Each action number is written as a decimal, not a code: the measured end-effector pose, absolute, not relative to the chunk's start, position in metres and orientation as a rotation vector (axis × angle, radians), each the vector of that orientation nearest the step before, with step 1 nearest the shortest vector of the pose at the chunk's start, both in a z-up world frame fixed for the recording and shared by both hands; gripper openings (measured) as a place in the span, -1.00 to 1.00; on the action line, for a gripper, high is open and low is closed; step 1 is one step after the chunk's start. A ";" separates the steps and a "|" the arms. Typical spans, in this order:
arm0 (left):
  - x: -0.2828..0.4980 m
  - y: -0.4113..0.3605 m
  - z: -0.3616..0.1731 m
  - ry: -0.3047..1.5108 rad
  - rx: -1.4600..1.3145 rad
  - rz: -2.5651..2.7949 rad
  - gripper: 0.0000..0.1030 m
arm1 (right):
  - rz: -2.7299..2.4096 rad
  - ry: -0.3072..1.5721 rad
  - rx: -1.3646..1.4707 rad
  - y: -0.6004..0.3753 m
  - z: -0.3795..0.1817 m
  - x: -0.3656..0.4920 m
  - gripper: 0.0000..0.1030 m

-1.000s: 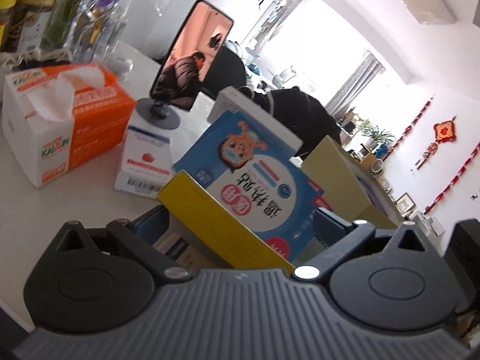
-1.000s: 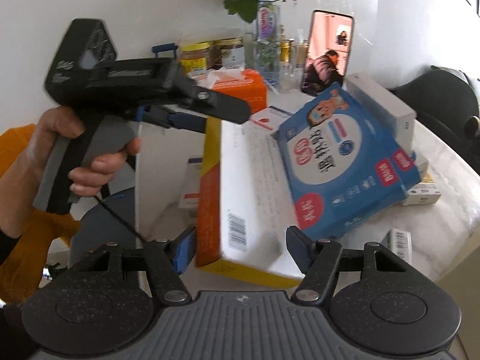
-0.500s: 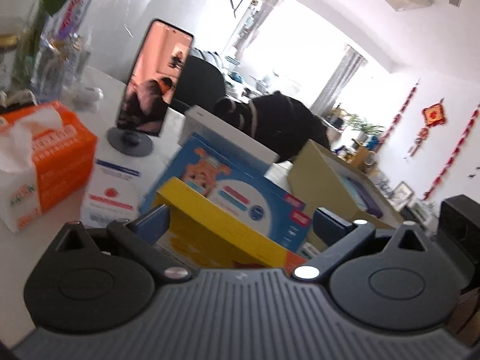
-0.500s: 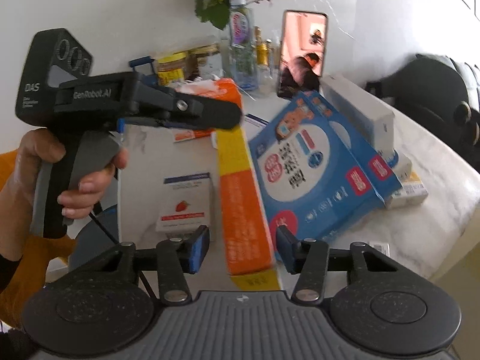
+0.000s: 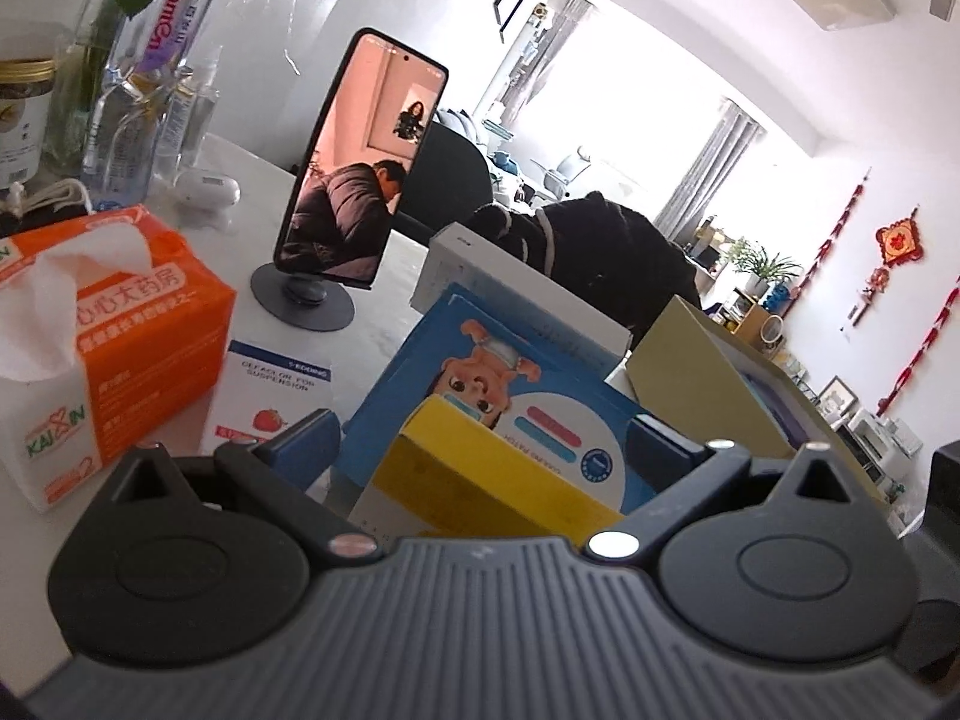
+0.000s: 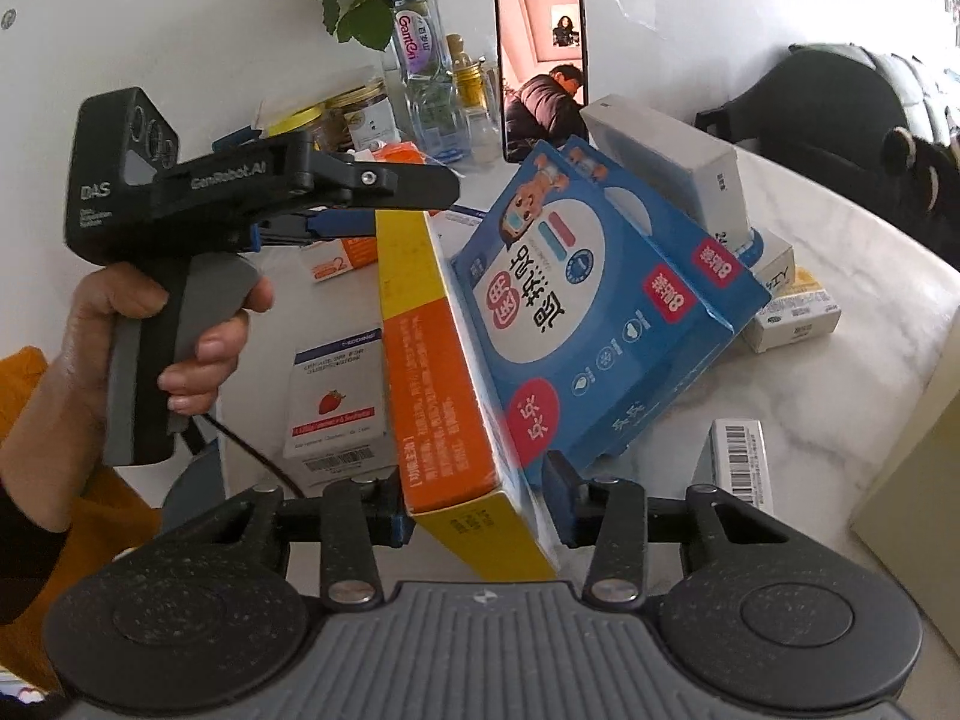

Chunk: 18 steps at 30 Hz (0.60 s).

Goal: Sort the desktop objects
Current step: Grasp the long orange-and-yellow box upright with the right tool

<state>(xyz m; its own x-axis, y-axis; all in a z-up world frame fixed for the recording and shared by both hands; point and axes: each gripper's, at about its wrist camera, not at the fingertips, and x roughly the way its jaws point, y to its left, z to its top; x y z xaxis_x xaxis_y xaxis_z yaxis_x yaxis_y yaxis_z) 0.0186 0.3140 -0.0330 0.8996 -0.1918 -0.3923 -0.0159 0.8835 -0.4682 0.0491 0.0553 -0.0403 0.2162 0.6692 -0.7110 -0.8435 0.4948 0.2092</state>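
Box (image 6: 444, 372), yellow and orange, up on its narrow side, running away from the right camera, its white face against the tilted blue box (image 6: 600, 312). Cannot tell whether resting on the table (image 6: 840, 372) or lifted just clear of it.

Near end between the jaws of the right tool (image 6: 477, 513): just been closing, one pad on the orange face, the other at the white face (contact there blurred, but looks like a grip). Far end taken by the left tool (image 5: 483, 444), gripped in a hand (image 6: 150, 324); jaws set wide across the yellow end, seemingly clamped.

Step in hand, by the look of it: a two-tool hold on one box, mid-handover or mid-carry, with sorting of the rest not yet done. Small strawberry carton (image 6: 336, 402) flat just beside on the left, more cartons beyond the blue box, tissue pack (image 5: 120, 324) and phone on a stand (image 5: 360, 168) further back.

Next move calls for: a firm right grip before any release by the left, then a lift clear without dragging the blue box down off its stack or sweeping the strawberry carton.
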 end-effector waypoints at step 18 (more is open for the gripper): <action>0.021 0.316 -0.039 0.446 -0.496 -0.092 0.08 | 1.059 0.744 -0.201 0.036 -0.043 0.038 -0.37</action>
